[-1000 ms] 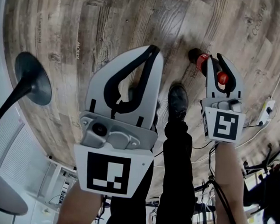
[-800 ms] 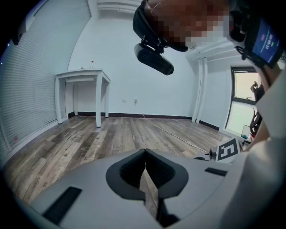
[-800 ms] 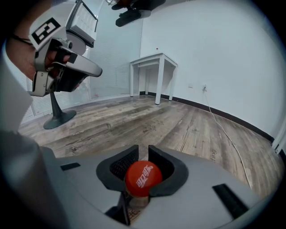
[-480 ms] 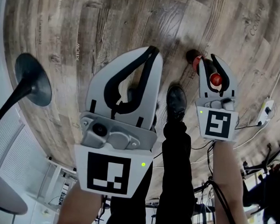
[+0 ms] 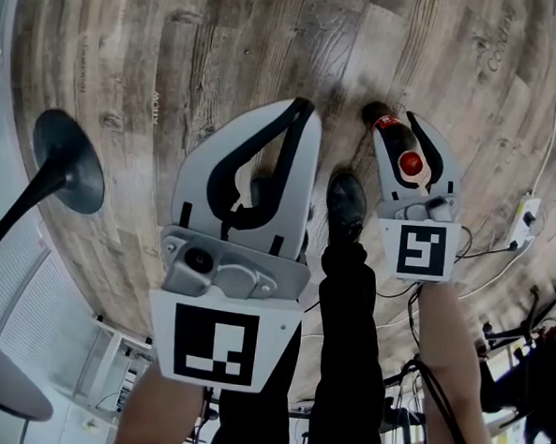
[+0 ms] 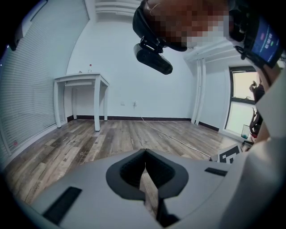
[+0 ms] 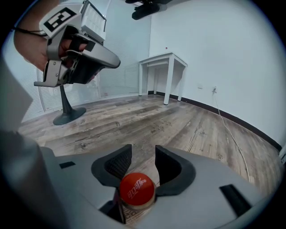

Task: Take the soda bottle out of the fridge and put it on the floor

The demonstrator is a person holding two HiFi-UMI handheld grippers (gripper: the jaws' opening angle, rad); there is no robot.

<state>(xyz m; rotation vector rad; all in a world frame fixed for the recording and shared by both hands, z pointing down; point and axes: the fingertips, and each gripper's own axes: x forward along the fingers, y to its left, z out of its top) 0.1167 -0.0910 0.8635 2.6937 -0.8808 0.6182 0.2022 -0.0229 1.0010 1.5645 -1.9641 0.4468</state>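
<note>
Change: since a second ago we see the right gripper (image 5: 409,145) (image 7: 143,152) wider around the red cap.
Right gripper: jaws opening, well spread (pads look clear of the bottle).
Left gripper (image 5: 299,105) (image 6: 144,152): jaws pressed together, empty.
Soda bottle (image 5: 385,123) (image 7: 136,190): upright on the wood floor (image 5: 223,44), between the right jaws, cap near their base.

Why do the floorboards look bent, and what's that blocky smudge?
Head view: wide lens bows the floorboards near the edges. Left gripper view: blocky patch added afterwards to hide a face. Right gripper view: dark rounded corners, bottle cap sharp.
</note>
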